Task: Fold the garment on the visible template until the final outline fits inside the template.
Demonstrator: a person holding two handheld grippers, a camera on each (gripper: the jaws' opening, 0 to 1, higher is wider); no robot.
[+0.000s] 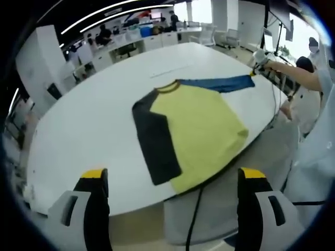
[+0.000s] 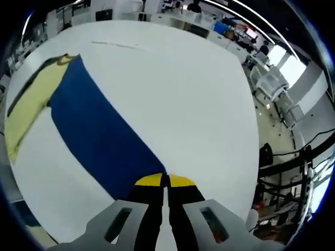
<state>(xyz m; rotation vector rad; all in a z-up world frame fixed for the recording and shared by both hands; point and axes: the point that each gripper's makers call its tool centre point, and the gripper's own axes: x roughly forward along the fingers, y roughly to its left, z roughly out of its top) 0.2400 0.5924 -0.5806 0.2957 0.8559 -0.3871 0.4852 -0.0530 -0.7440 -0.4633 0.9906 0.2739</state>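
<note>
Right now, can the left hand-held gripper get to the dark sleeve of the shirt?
Probably yes. The left hand-held gripper is open and holds nothing, and the dark sleeve lies flat ahead of it on the white table with nothing between them.

Large white counter [image 1: 94, 120], oval-ish, rounded edge. Thin faint line [image 1: 166, 69] marked on its surface toward the far side. Black cable [image 1: 194, 214] hangs down off the near edge. Background: open office, rows of desks [image 1: 131, 44] with seated people [image 1: 104, 34], blue bin [image 1: 145, 31] on one desk, white chairs [image 1: 208, 35] near the windows. Strip lights [image 1: 112, 11] on a dark ceiling. Right gripper view: more white chairs [image 2: 272, 83] past the counter's far side, black cables [image 2: 301, 157] on the floor.
</note>
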